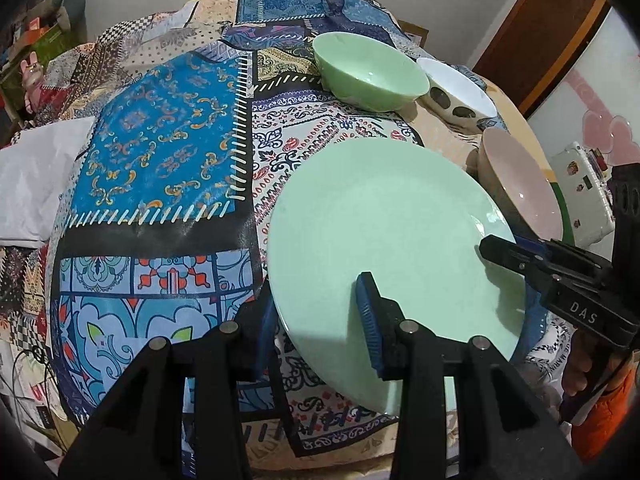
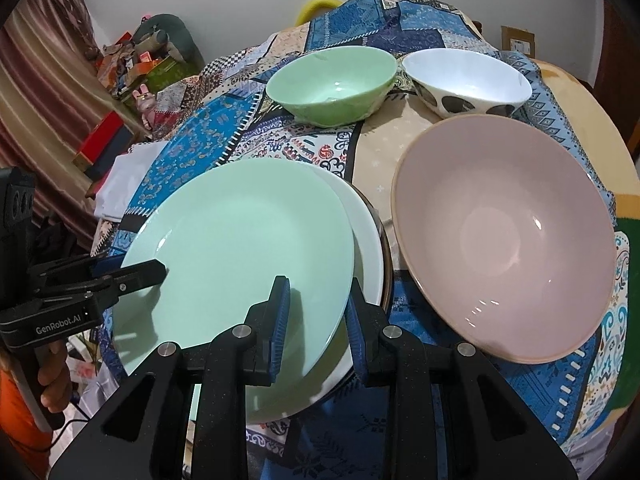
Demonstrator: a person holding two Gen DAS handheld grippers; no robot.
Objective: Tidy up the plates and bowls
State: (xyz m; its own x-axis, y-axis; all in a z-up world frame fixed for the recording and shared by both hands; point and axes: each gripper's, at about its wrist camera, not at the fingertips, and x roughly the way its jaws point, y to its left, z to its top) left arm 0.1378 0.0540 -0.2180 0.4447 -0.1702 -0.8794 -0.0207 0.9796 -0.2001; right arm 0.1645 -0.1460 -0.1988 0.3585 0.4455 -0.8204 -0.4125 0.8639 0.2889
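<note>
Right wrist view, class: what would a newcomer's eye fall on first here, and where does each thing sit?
First, the wide pale green plate at centre, gripped at opposite rims by the left gripper and the right gripper, lying over a white plate. Next, the big pink ceramic bowl to its right on the patchwork tablecloth. Behind stand a green bowl and a white bowl with dark spots, side by side.

The green plate hides most of the white plate and of a dark-rimmed one under it, the desk is almost fully covered by cloth, and both pictures' lower edges cut off the tool bodies.
</note>
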